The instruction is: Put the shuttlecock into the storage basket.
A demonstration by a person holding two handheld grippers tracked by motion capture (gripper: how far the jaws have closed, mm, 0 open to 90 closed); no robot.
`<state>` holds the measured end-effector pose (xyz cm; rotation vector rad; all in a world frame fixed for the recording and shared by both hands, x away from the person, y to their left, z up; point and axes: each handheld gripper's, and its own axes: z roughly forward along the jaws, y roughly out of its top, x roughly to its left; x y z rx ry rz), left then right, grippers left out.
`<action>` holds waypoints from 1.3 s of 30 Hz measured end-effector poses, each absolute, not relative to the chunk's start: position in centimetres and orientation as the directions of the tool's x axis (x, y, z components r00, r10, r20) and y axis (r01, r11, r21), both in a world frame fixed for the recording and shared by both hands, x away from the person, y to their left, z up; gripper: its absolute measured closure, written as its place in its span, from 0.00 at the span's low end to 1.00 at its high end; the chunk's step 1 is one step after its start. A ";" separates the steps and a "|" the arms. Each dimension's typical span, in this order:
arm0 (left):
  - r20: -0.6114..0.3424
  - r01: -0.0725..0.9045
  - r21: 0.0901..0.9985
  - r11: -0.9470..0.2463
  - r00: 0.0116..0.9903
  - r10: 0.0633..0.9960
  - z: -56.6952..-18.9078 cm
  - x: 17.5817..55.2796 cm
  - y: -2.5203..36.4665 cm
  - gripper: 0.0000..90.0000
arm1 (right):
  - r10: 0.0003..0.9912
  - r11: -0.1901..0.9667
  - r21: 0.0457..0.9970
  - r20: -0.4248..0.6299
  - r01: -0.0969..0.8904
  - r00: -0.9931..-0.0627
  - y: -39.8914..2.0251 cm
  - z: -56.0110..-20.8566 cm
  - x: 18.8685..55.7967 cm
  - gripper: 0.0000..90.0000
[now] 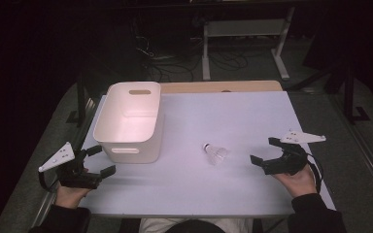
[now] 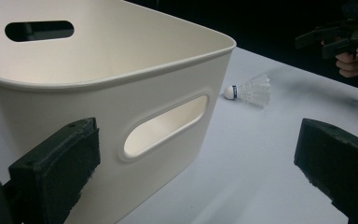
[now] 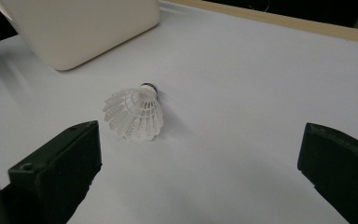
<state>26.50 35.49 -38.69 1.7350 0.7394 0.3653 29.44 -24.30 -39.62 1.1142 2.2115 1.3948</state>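
Note:
A white shuttlecock (image 1: 215,153) lies on its side near the middle of the white table, cork end toward the far left. My right gripper (image 1: 264,151) is open a short way to its right, jaws pointing at it; in the right gripper view the shuttlecock (image 3: 134,113) lies just ahead of the left jaw. A white plastic bin (image 1: 130,121) with slot handles stands at the table's left. My left gripper (image 1: 101,160) is open just in front of the bin's near left corner. In the left gripper view the bin (image 2: 121,93) looms close and the shuttlecock (image 2: 251,89) lies beyond it.
The white table top (image 1: 233,116) has a wooden strip (image 1: 221,86) along its far edge. Beyond it are a white metal frame (image 1: 245,39) and cables on the dark floor. In the left gripper view the other gripper (image 2: 340,37) shows at the top right.

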 end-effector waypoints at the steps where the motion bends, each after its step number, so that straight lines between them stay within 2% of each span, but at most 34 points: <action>1: -0.131 0.288 0.947 -0.144 0.752 0.646 -38.7 26.5 35.5 0.00 | 0.741 0.228 0.862 0.147 0.452 -0.655 -24.3 -39.6 29.4 0.00; 39: -0.129 0.288 0.946 -0.148 0.754 0.644 -38.7 26.5 35.5 0.00 | 0.682 0.351 0.833 0.086 0.428 -0.726 -21.3 -37.1 31.5 0.00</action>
